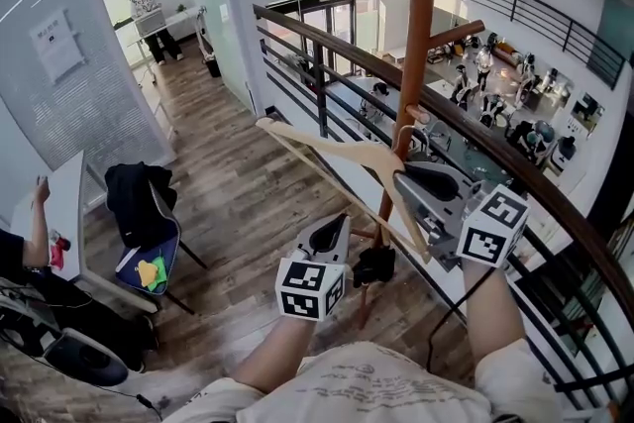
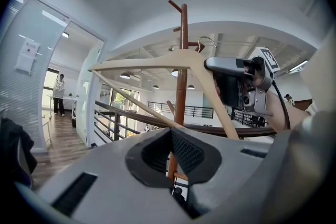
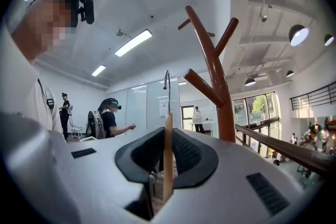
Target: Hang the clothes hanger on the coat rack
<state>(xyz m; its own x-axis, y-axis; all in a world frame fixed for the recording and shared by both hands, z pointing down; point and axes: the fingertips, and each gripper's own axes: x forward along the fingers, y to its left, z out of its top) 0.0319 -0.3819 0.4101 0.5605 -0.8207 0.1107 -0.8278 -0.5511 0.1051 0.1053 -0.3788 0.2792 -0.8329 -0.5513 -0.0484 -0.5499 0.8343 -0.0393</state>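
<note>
A brown wooden coat rack (image 1: pixel 421 35) with upswept pegs stands at the railing. My right gripper (image 1: pixel 401 175) is shut on a pale wooden clothes hanger (image 1: pixel 327 149) near its neck. It holds the hanger up beside the pole. In the right gripper view, the hanger's thin wood (image 3: pixel 168 155) is clamped between the pads of the right gripper (image 3: pixel 168 131). Its metal hook (image 3: pixel 166 81) rises left of the rack's pegs (image 3: pixel 212 65). My left gripper (image 1: pixel 342 218) hangs lower and empty. In its own view, the left gripper (image 2: pixel 171 131) looks shut and faces the hanger (image 2: pixel 152 63) and the pole (image 2: pixel 182 60).
A dark curved railing (image 1: pixel 515 163) runs behind the rack, with a lower floor beyond it. A black object (image 1: pixel 374 264) sits by the rack's base. A chair with dark clothing (image 1: pixel 144 203) stands to the left. People stand down the corridor (image 1: pixel 149 10).
</note>
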